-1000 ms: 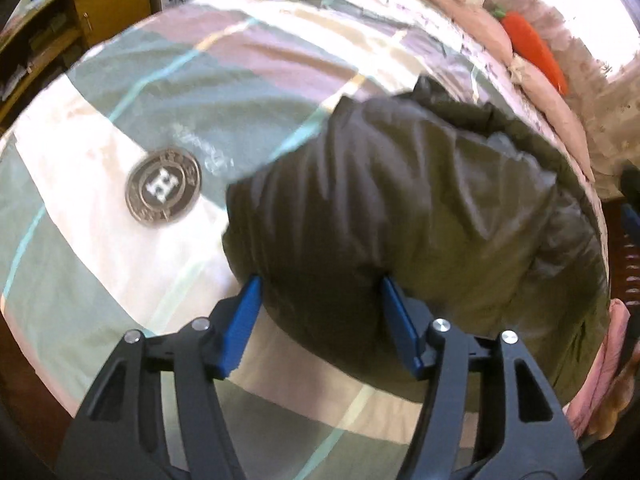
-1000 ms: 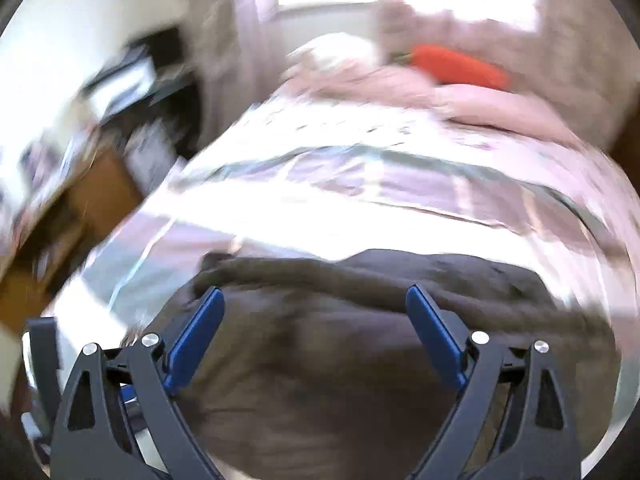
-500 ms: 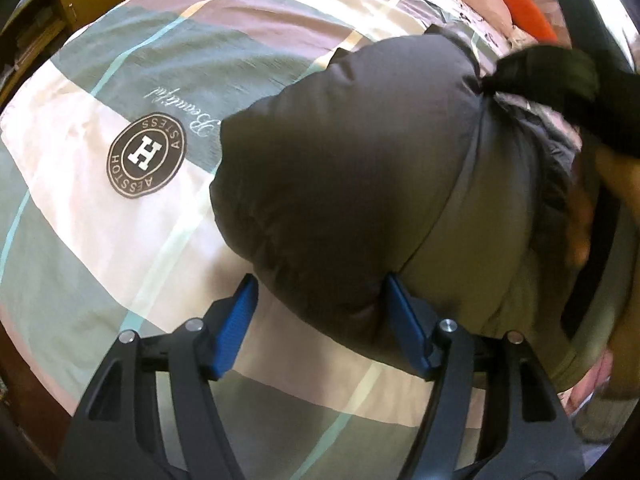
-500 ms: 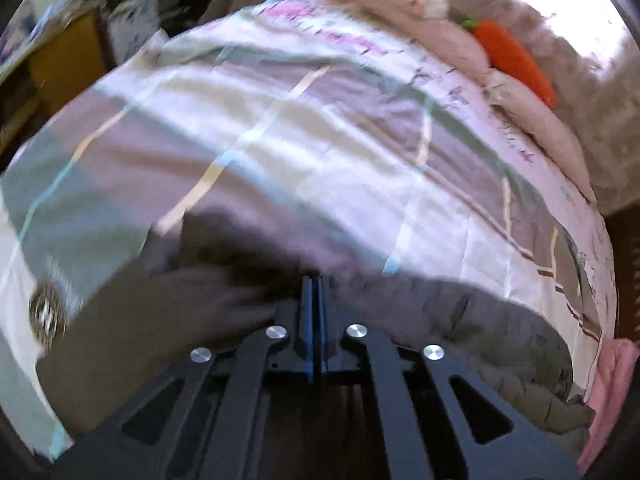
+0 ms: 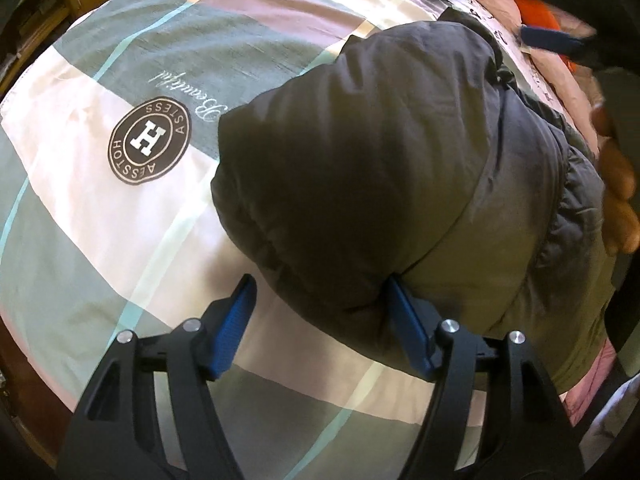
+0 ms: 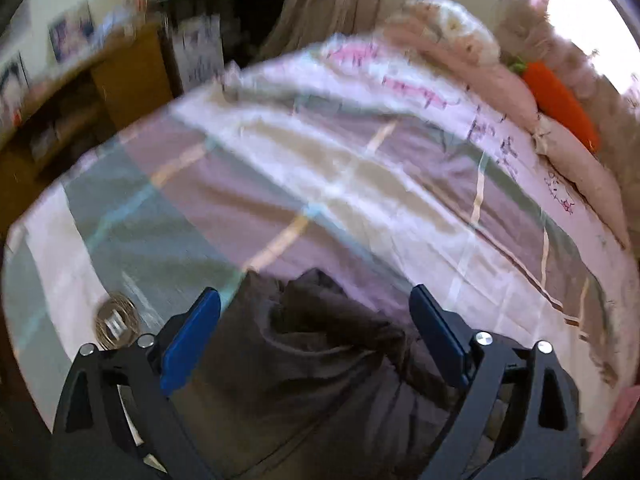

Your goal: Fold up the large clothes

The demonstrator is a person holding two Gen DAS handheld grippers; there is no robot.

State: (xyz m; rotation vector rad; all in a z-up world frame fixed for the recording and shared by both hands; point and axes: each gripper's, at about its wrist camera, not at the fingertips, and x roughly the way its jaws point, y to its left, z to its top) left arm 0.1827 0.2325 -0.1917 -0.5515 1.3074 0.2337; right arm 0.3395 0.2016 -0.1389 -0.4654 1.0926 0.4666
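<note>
We see the dark jacket (image 5: 360, 168) bunched on the bed's checked quilt (image 5: 80, 208), near the quilt's front edge. Our left claw (image 5: 320, 320) is spread wide, released, its right finger touching the jacket's near hem. Our right claw (image 6: 316, 328) hangs released above the jacket's far edge. Bare quilt stretches left, around the round logo (image 5: 149, 141).

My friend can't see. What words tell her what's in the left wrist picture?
A puffy dark jacket lies folded on a plaid bedspread, and the open left claw straddles its near edge. A round badge with an H sits on the bedspread beside the jacket.
</note>
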